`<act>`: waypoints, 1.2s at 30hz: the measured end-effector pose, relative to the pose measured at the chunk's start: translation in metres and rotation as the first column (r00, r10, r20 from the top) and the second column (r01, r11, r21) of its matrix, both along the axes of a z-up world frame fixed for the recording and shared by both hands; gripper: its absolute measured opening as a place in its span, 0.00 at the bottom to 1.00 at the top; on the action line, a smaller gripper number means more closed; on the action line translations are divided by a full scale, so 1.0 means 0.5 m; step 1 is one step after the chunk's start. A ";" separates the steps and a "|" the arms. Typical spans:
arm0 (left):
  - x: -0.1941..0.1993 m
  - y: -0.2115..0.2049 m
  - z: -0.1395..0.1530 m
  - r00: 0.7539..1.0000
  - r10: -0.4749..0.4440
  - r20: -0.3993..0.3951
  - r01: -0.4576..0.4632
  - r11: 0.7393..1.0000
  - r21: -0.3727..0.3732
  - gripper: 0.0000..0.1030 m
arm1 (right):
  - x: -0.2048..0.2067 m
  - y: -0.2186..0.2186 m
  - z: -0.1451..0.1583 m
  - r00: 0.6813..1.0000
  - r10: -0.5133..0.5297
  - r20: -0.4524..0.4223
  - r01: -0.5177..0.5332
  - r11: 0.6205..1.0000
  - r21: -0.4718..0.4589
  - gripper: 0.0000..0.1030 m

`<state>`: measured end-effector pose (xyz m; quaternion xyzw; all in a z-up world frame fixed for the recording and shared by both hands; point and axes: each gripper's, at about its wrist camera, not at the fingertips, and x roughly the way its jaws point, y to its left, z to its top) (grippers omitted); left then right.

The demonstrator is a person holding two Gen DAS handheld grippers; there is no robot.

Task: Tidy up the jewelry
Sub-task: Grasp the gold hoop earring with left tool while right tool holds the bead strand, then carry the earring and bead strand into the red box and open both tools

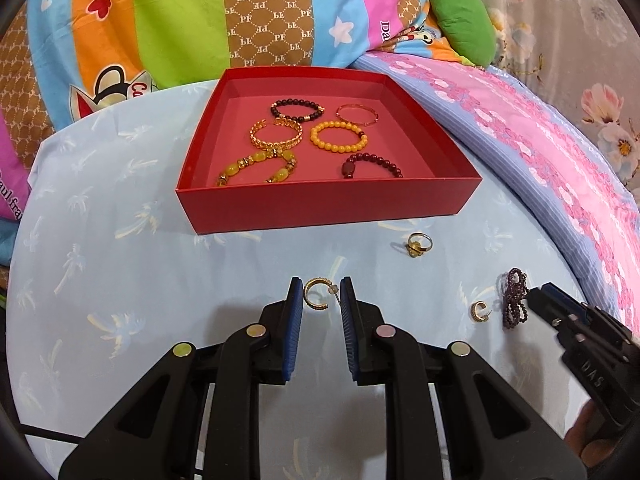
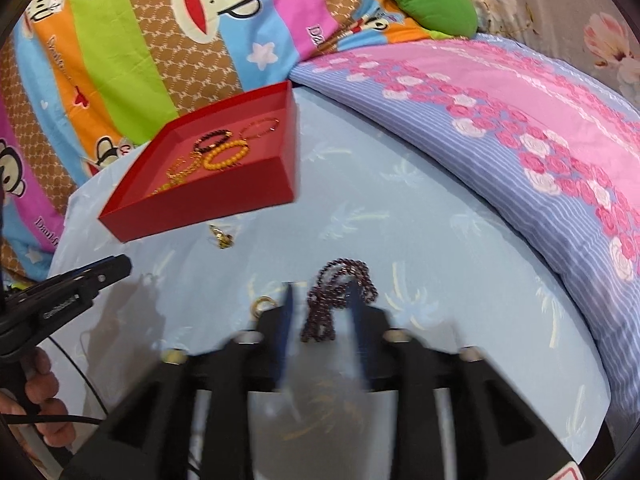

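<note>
My left gripper (image 1: 320, 294) is shut on a gold hoop earring (image 1: 316, 295), pinched between its blue pads just above the light blue cloth. The red box (image 1: 328, 202) beyond it holds several bracelets (image 1: 338, 136). My right gripper (image 2: 320, 302) stands open over a dark purple bead string (image 2: 334, 300) that lies bunched on the cloth between its blurred fingers. The left wrist view shows that gripper (image 1: 538, 294) beside the beads (image 1: 514, 300). A second gold hoop earring (image 1: 479, 311) and a ring (image 1: 418, 243) lie loose on the cloth.
A pink and blue floral quilt (image 2: 520, 120) rises along the right side. Bright cartoon bedding (image 1: 160, 20) and a green cushion (image 1: 462, 20) lie behind the box. A hand (image 2: 40, 392) holds the left gripper (image 2: 116, 268), with a black cable below it.
</note>
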<state>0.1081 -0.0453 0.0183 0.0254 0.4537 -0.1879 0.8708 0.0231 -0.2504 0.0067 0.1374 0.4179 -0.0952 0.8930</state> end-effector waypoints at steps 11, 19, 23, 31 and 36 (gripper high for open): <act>0.006 -0.013 -0.012 1.000 -0.012 -0.012 0.012 1.000 0.012 0.18 | 0.032 -0.007 -0.043 0.999 -0.009 -0.049 0.009 1.000 -0.003 0.38; 0.009 -0.016 -0.013 1.000 -0.016 -0.013 0.016 1.000 0.011 0.18 | 0.047 0.007 -0.046 0.998 0.019 -0.056 -0.020 1.000 -0.013 0.15; 0.009 -0.011 -0.006 1.000 -0.012 -0.009 0.012 1.000 0.008 0.18 | 0.047 0.019 -0.025 0.999 0.027 -0.025 -0.027 0.999 -0.029 0.15; 0.009 0.010 0.032 1.000 -0.010 0.025 0.010 1.000 -0.013 0.18 | 0.047 0.041 0.056 0.996 0.066 0.063 -0.064 0.998 -0.023 0.14; 0.020 0.030 0.066 0.998 0.000 0.058 0.001 1.000 -0.023 0.18 | 0.060 0.055 0.107 0.989 0.098 0.112 -0.097 0.995 -0.016 0.14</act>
